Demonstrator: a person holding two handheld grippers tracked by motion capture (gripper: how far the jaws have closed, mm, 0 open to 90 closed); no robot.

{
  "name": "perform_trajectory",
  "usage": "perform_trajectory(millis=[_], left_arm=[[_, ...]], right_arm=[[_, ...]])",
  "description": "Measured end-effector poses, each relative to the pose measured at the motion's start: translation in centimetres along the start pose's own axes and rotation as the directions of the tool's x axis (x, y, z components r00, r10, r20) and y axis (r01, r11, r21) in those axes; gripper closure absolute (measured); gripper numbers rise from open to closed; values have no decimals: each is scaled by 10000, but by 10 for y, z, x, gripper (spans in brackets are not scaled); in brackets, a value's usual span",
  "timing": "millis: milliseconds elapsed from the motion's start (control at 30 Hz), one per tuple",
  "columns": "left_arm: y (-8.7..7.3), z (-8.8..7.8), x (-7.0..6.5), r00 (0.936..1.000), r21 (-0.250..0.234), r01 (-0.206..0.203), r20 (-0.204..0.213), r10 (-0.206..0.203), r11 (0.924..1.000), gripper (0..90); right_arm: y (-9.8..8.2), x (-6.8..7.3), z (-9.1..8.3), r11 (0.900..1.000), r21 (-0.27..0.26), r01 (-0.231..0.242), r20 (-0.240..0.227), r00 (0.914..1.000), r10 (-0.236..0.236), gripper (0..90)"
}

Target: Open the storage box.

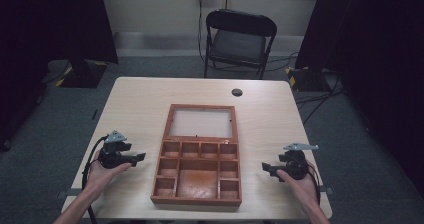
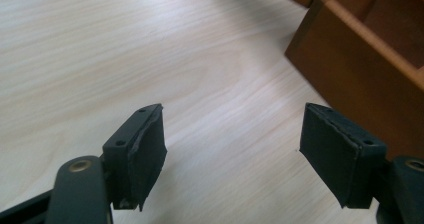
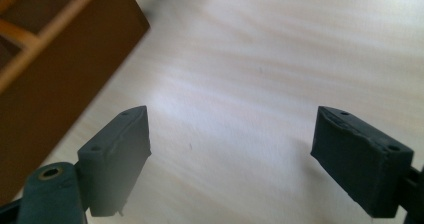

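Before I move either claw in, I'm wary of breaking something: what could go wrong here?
1. The box lies open with its glass lid flat on the table; a claw sweeping across could strike the pane.
2. The left claw and right claw are both open beside the box walls, so a jaw could catch one and shove the box.

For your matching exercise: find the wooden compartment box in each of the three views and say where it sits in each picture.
High view: the wooden box lies at the table's centre, lid open flat, between the left claw and right claw.
Left gripper view: the box's outer wall is at upper right.
Right gripper view: its wall is at upper left.
Shared landmark: the pale wood tabletop.
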State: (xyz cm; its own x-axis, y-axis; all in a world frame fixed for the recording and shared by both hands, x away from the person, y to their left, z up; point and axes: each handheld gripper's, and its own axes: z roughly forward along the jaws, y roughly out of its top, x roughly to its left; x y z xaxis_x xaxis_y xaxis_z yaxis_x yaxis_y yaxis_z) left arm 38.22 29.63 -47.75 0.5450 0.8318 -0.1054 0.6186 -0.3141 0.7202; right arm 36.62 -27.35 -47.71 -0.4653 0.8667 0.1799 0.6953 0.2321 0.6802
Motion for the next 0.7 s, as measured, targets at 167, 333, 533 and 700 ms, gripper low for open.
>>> perform_trajectory(millis=[167, 333, 533, 700], left_arm=[[-9, 5, 0, 9992, 472, -317, -232, 328, 9984, 224], [-13, 11, -1, 9943, 537, -822, -632, 856, 9952, 196], [-20, 14, -3, 9941, -135, -714, -828, 700, 9974, 150], [-20, 14, -2, 9939, -175, -736, -832, 719, 9971, 137]], right_arm=[[-11, -2, 4, 9997, 217, 133, 635, 9979, -147, 147], [-17, 0, 8, 9982, -175, 574, 1579, 9860, -539, 123], [-21, 1, 13, 9945, -465, 937, 1768, 9806, -842, 75], [-21, 1, 13, 9949, -461, 899, 1858, 9793, -799, 71]])
